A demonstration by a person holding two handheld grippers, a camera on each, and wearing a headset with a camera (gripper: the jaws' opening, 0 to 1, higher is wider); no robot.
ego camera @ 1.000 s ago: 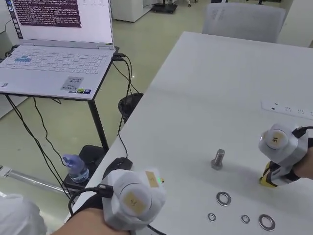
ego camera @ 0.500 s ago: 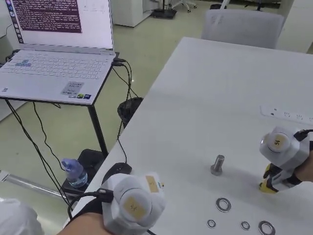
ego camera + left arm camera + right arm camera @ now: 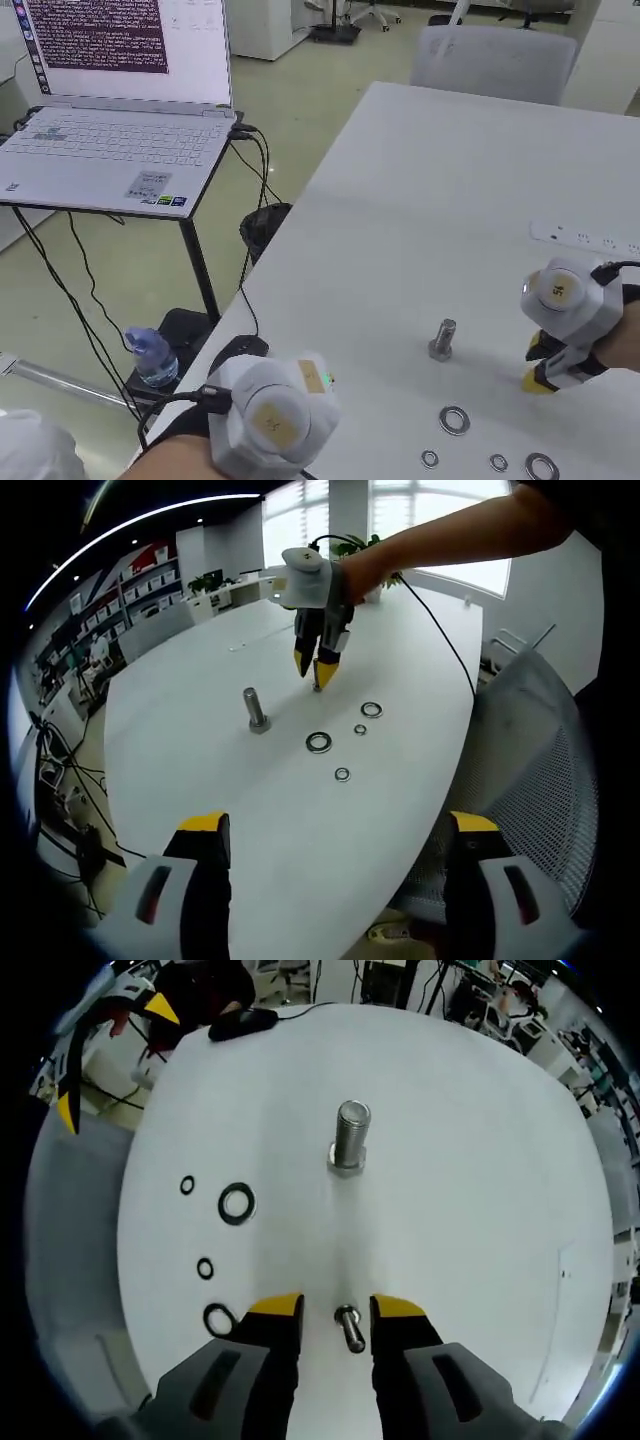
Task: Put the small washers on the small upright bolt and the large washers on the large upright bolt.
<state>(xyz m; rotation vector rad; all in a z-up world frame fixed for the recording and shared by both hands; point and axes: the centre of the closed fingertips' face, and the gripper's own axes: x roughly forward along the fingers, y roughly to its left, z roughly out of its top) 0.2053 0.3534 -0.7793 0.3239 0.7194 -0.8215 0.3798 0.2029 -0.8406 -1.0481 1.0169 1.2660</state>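
Left gripper (image 3: 338, 825), own view: jaws wide, empty; large upright steel bolt (image 3: 256, 710) well ahead. Right gripper (image 3: 336, 1307), own view: jaws narrow, straddling small upright steel bolt (image 3: 348, 1327), slim gaps either side; flat steel washers (image 3: 236, 1203) loose nearby. Head view: left jaws hidden under white housing.

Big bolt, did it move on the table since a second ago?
No. The large bolt stands just as far beyond the large washer as before; the picture shifted because the head camera moved.

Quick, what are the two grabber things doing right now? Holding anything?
Left gripper: open, holding nothing.
Right gripper: open, jaws either side of the small silver metal upright bolt, not pinching it.
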